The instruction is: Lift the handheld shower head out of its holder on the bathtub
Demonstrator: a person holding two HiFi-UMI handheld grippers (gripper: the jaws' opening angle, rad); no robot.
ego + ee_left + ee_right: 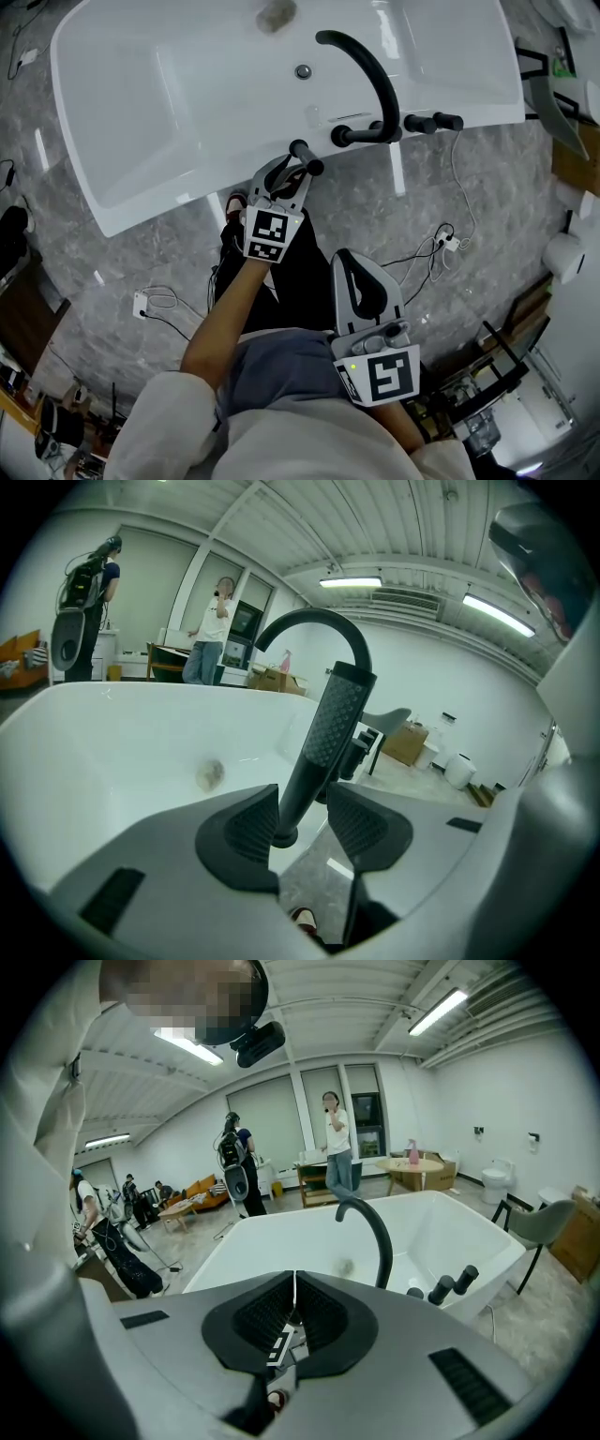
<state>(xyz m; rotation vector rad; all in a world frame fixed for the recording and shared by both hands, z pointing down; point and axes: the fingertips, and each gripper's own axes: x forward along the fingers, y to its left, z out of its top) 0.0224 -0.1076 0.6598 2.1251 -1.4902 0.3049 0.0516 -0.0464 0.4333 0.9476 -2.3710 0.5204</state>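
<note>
The left gripper was at the near rim of the white bathtub, its jaws released and standing apart on either side of the handheld shower head. The black, textured handle rose tilted between the two pads, with its foot seated in the holder on the tub's edge; the pads flanked it closely, but no firm press on it could be made out. In the head view the same left gripper reached forward to the shower head at the tub's rim, just beside the arched black spout and the two black knobs. The right gripper was held back near the person's body, well apart from the tub, over the grey stone floor. Its own view showed its jaws clenched together on nothing, with the tub and spout beyond them.
</note>
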